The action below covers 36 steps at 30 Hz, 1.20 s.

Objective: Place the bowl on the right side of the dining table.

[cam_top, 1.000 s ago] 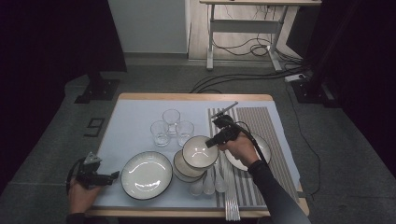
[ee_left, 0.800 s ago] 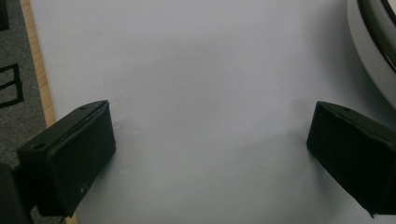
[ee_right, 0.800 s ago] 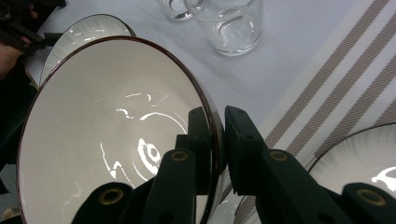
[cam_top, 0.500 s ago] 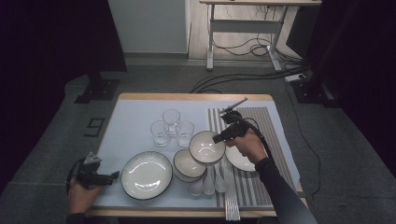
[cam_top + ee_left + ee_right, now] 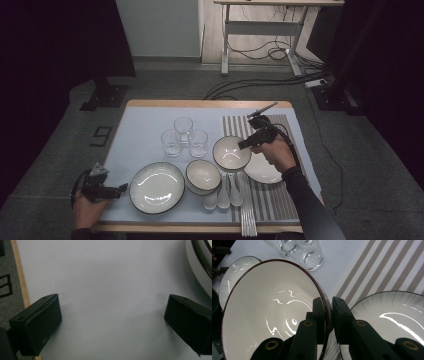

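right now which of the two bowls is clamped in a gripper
The bowl nearer the striped mat: the right gripper pinches its rim. The other bowl sits free beside the big plate.

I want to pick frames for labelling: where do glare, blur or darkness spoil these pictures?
High view: table lit, surroundings nearly black. Right gripper view: white glare streaks inside the bowl clamped by the right claw; glasses sharp. Left gripper view: soft, even light, left claw slightly blurred.
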{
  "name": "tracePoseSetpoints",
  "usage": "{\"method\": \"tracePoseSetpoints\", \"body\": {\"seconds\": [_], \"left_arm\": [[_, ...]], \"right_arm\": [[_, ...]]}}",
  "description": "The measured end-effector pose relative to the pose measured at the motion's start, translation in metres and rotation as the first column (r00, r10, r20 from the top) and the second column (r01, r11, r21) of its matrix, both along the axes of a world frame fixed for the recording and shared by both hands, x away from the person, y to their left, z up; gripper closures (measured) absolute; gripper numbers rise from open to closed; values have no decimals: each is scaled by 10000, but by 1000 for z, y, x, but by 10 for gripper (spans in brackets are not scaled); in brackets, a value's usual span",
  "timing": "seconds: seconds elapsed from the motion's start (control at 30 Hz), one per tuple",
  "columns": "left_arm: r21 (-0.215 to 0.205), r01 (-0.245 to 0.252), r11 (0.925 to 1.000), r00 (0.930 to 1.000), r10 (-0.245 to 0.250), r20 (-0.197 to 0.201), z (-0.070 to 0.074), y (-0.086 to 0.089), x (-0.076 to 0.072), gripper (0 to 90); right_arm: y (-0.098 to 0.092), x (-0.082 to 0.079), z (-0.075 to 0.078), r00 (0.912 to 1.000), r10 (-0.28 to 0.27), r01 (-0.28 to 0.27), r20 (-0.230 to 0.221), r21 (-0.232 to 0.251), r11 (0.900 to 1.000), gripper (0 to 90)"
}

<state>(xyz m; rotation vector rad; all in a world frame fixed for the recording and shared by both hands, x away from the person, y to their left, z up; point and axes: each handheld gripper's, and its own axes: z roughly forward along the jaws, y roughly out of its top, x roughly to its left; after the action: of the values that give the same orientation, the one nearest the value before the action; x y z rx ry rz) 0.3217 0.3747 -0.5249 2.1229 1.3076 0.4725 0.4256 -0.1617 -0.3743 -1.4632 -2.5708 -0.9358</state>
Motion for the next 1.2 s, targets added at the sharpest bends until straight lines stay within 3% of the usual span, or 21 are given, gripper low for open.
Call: {"method": "tracePoseSetpoints", "body": {"seconds": [0.67, 1.2], "left_arm": [[14, 12, 10000, 10000, -12, 2, 0, 0, 0, 9], [16, 7, 10000, 10000, -7, 24, 0, 0, 0, 9]], "right_arm": [[-48, 3, -10, 9949, -1010, 1010, -25, -36, 9949, 808], [-82, 2, -27, 9833, -1807, 1803, -240, -169, 9835, 808]]}}
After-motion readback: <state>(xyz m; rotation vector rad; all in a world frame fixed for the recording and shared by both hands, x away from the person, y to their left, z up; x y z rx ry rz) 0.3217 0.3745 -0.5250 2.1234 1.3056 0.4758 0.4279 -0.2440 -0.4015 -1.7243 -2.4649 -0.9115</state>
